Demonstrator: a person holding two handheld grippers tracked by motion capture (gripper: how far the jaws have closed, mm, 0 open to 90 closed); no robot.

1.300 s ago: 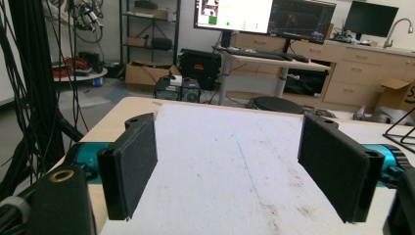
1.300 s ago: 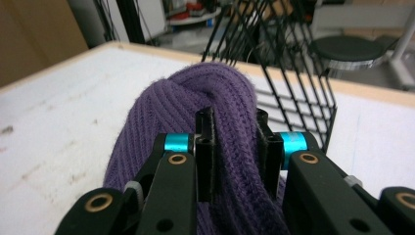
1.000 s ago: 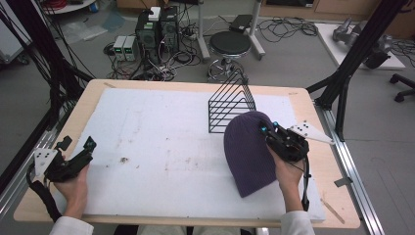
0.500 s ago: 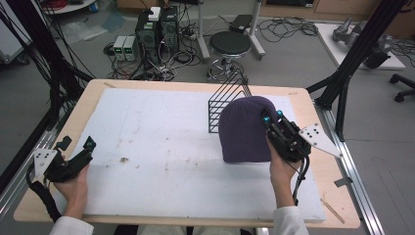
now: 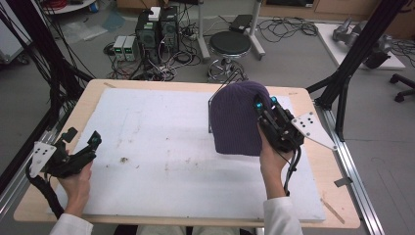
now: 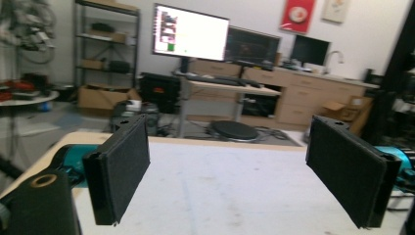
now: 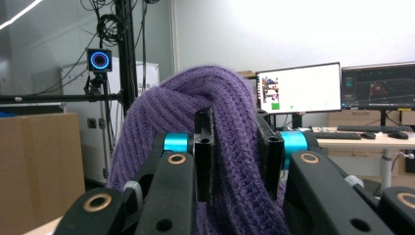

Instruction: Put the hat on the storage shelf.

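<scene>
Right gripper [image 5: 262, 104] clamped on purple ribbed knit beanie [image 5: 236, 117], raised above white table mat [image 5: 147, 147]; left gripper [image 5: 83, 141] jaws just widened, apart, nothing between.

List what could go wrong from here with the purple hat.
1. The right gripper pinches only a bunched fold of the purple knit hat, as the right gripper view shows; the fold could slip out and the hat drop.
2. The hat hangs in front of the black wire rack, hiding most of it; the knit could snag on a wire or tip the rack.
3. The left gripper is open and far off, so it cannot steady anything quickly.
</scene>
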